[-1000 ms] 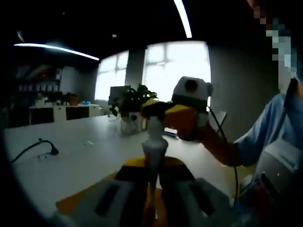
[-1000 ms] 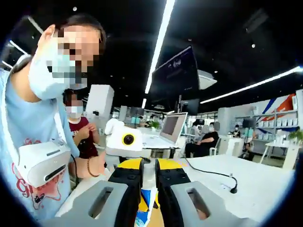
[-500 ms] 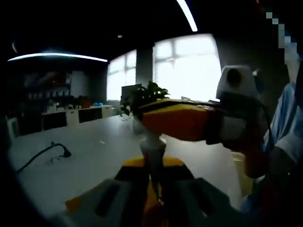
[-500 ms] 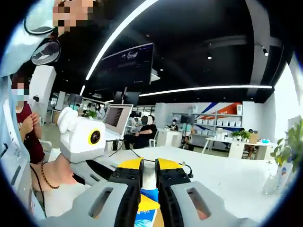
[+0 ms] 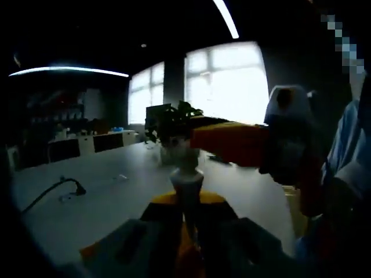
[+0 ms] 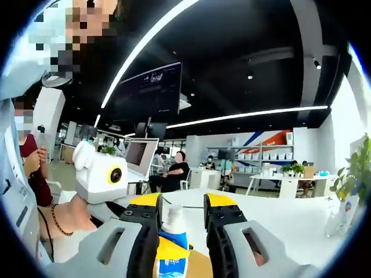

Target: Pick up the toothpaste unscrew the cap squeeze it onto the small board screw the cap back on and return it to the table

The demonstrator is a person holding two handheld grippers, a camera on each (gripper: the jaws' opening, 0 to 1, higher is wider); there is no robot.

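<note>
My left gripper (image 5: 186,202) is shut on the toothpaste tube (image 5: 186,178), whose white neck and cap stick up above its yellow jaw tips. My right gripper (image 5: 198,139) reaches in from the right with its orange jaws level with the cap. In the right gripper view, my right gripper (image 6: 181,201) is open, its jaws standing apart on either side of the white cap (image 6: 172,219). The tube's blue and yellow label (image 6: 171,252) shows below. A dim orange-brown board edge (image 5: 93,250) lies under the left jaws.
A long white table (image 5: 110,191) stretches ahead with a black cable (image 5: 55,191) and a potted plant (image 5: 168,124). The person's hand (image 6: 64,215) holds the left gripper. A laptop (image 6: 139,157) and seated people are farther back. Another plant (image 6: 351,179) stands at the right.
My right gripper's jaws were shut on the cap and have opened, so the white cap now stands free between them. In the left gripper view it has drawn back slightly to the right.
</note>
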